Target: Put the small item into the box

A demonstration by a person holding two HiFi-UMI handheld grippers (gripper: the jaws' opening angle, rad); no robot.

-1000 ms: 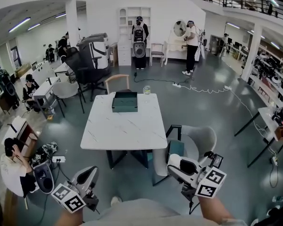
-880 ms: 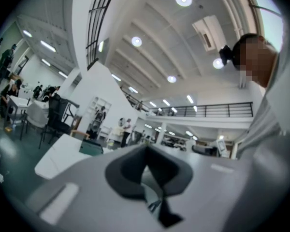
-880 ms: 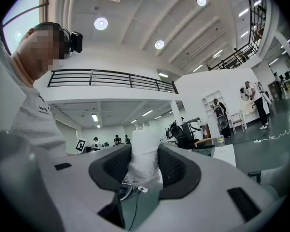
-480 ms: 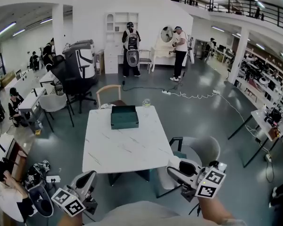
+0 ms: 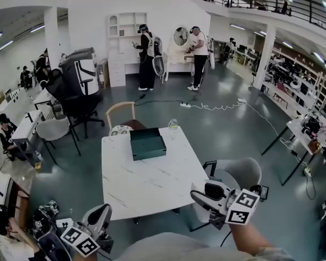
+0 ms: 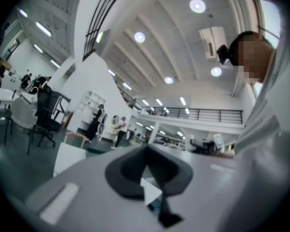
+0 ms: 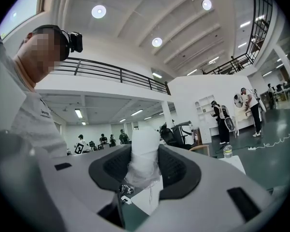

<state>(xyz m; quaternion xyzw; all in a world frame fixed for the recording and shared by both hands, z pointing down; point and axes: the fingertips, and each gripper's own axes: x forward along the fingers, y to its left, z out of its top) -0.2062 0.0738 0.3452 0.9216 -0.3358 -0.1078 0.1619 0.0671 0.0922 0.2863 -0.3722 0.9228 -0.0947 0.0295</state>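
Note:
A dark green open box [image 5: 148, 143] sits at the far end of the white marble table [image 5: 146, 184]. My right gripper [image 5: 200, 196] hangs low at the table's near right corner, clear of the top. In the right gripper view its jaws [image 7: 144, 166] are shut on a small white wrapped item [image 7: 145, 146] that stands up between the dark pads. My left gripper [image 5: 103, 212] hangs low off the table's near left corner. In the left gripper view its dark pads [image 6: 146, 153] meet with nothing between them.
A small clear bottle [image 5: 173, 123] stands at the table's far edge beside the box. A wooden chair [image 5: 120, 115] is behind the table and a grey armchair [image 5: 239, 172] at its right. A black office chair [image 5: 76, 83] and desks [image 5: 27, 125] lie left; a cable [image 5: 223, 106] crosses the floor.
The view has swung, so the table now looks nearer and turned. Both grippers stay low near the body; the left one has sunk slightly. The right jaws still hold the white item.

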